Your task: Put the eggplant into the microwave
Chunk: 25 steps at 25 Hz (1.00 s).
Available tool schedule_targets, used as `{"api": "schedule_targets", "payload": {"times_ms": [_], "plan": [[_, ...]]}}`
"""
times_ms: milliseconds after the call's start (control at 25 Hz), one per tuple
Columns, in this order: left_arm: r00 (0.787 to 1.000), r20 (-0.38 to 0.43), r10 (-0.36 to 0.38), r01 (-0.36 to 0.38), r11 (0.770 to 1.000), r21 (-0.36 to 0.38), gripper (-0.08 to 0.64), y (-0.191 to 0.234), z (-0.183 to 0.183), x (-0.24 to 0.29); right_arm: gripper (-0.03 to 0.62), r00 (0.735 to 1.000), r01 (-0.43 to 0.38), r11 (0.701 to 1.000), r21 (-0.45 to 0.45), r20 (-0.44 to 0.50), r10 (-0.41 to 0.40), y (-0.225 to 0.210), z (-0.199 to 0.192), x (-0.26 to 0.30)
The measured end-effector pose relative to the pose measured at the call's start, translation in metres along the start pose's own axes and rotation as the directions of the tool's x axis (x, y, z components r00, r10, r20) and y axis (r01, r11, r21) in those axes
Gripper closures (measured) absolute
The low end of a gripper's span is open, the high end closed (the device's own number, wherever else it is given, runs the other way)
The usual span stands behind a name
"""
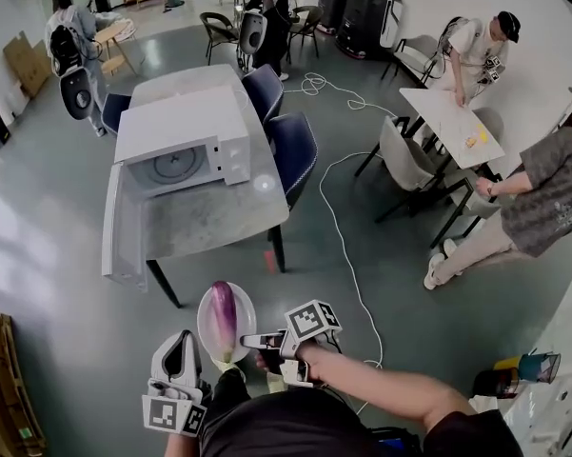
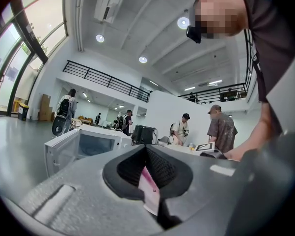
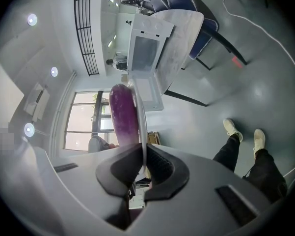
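My right gripper (image 3: 143, 154) has its jaws closed down on the rim of a white plate (image 1: 206, 318), which stands edge-on between the pads and runs straight out ahead of them. The eggplant (image 3: 123, 113) lies lengthwise on that plate, just past the jaw tips and to the left side of the rim in the right gripper view, touching the plate face. Its purple body points away from the jaws.

My left gripper (image 2: 147, 154) sits just beside the plate in the head view, apart from it as far as I can tell. Its jaws are drawn together at the tips. Caught in the gap behind them is a thin pink-and-white slip (image 2: 150, 188); I cannot tell what it is.

Behind and below the right jaws I see my own dark trouser legs and pale shoes (image 3: 243, 137) on the grey floor.

Well ahead of both sets of jaws stands the microwave (image 1: 186, 127), white, on a pale table (image 1: 219, 212). Its door (image 1: 124, 222) is swung fully open to the left, and the round turntable shows inside. The plate and eggplant are well apart from it, over open floor.

To the right of the table, beyond the jaws, are two dark blue chairs (image 1: 292, 150), and a white cable (image 1: 341, 236) trails across the floor. Farther off to the right a person (image 1: 542, 193) sits near a second white table (image 1: 452, 122), and other people stand at the far end of the room.
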<state>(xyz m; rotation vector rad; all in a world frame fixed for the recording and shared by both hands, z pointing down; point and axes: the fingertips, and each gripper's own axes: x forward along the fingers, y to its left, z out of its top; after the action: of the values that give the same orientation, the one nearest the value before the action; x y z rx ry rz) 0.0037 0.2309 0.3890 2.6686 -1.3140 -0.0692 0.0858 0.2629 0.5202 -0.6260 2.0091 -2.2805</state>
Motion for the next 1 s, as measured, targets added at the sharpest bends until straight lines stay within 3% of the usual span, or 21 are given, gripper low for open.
{"api": "schedule_targets", "payload": {"times_ms": [160, 440, 760, 1000], "plan": [[0.998, 0.008, -0.057, 0.057, 0.998, -0.001, 0.551, 0.033, -0.002, 0.03, 0.571, 0.999, 0.009, 1.0, -0.006, 0.041, -0.008, 0.006, 0.037, 0.022], [0.994, 0.0, -0.106, 0.106, 0.994, 0.007, 0.551, 0.083, 0.028, 0.057, 0.571, 0.996, 0.029, 1.0, -0.003, 0.081, -0.029, 0.042, 0.088, 0.06], [0.972, 0.0, -0.234, 0.234, 0.972, 0.006, 0.551, 0.123, 0.043, 0.089, 0.571, 0.981, 0.07, 0.997, 0.038, 0.179, -0.075, 0.051, 0.153, 0.104], [0.97, -0.012, -0.243, 0.242, 0.97, -0.009, 0.551, 0.145, 0.048, 0.114, 0.571, 0.964, 0.046, 0.996, 0.07, 0.258, -0.063, 0.05, 0.197, 0.126]]}}
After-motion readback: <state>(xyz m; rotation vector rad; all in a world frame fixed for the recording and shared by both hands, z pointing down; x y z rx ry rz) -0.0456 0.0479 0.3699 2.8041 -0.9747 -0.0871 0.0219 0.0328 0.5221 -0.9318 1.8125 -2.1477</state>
